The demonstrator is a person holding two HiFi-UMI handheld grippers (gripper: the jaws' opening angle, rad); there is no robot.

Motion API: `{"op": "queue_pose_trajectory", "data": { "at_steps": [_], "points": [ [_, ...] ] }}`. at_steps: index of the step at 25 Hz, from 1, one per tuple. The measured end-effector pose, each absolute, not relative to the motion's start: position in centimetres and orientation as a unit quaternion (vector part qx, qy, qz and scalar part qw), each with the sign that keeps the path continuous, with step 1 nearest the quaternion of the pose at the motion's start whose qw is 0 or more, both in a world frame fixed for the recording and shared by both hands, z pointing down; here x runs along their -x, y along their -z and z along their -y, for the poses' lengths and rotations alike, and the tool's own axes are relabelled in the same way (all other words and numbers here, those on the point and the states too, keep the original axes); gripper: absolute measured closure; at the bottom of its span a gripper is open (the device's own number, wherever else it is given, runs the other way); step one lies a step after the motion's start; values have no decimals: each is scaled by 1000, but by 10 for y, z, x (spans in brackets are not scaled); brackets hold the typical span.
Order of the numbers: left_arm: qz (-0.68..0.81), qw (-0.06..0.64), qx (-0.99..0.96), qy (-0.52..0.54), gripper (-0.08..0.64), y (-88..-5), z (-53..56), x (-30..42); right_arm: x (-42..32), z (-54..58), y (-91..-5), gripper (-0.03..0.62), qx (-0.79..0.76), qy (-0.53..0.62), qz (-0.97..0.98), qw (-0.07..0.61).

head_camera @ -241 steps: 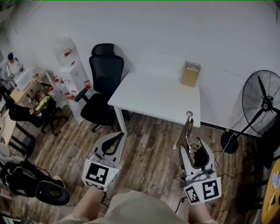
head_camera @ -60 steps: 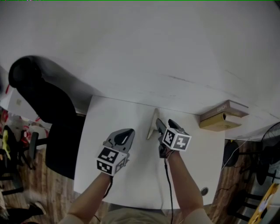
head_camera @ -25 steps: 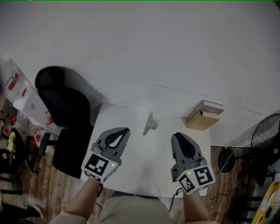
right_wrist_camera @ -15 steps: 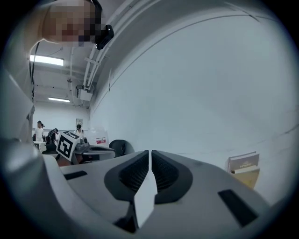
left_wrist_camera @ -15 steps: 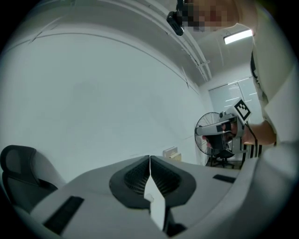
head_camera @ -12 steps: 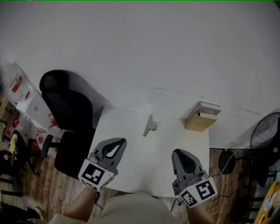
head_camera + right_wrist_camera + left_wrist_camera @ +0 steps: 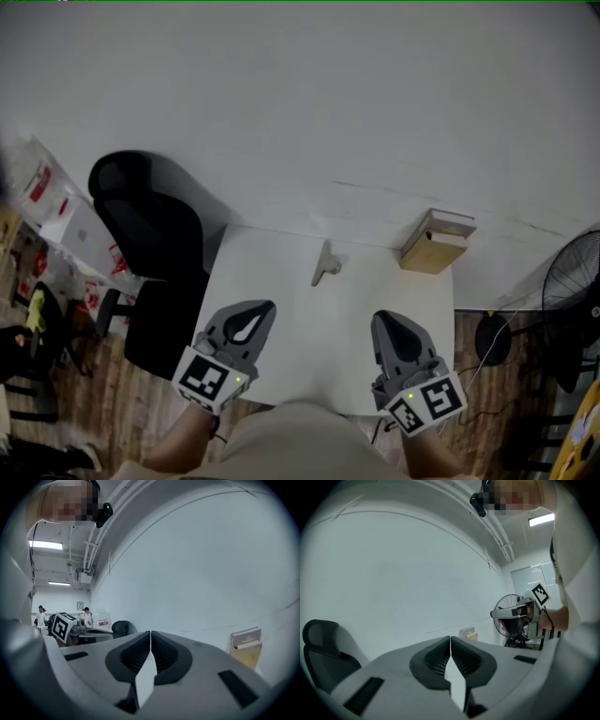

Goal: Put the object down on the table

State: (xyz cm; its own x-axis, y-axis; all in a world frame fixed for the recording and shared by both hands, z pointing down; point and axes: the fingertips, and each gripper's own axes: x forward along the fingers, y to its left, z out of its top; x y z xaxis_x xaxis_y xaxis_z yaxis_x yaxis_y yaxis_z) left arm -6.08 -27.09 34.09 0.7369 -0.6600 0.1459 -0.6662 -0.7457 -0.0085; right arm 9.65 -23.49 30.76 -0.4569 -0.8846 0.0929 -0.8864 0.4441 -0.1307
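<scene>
A small pale, elongated object (image 7: 324,265) lies on the white table (image 7: 281,309) near its far edge, clear of both grippers. My left gripper (image 7: 246,320) hovers over the table's near left part, jaws closed together with nothing between them (image 7: 450,641). My right gripper (image 7: 397,340) sits over the near right part, also shut and empty (image 7: 150,637). Both are well short of the object, held by a person's hands at the bottom of the head view.
A tan box or book stack (image 7: 433,242) sits at the table's far right corner (image 7: 246,646). A black office chair (image 7: 150,225) stands left of the table. A floor fan (image 7: 572,281) is at the right. A white wall lies behind.
Both grippers have drawn back toward the near edge of the table over the last second. The pale object stays where it lies at the far side.
</scene>
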Motion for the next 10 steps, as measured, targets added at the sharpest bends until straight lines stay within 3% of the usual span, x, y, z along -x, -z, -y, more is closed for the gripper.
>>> {"op": "queue_pose_trajectory", "data": {
  "at_steps": [10],
  "points": [
    [355,14,-932,-75,537,-336,270,60,-101,236,-302,565,-527,-70,847,2]
  ]
}}
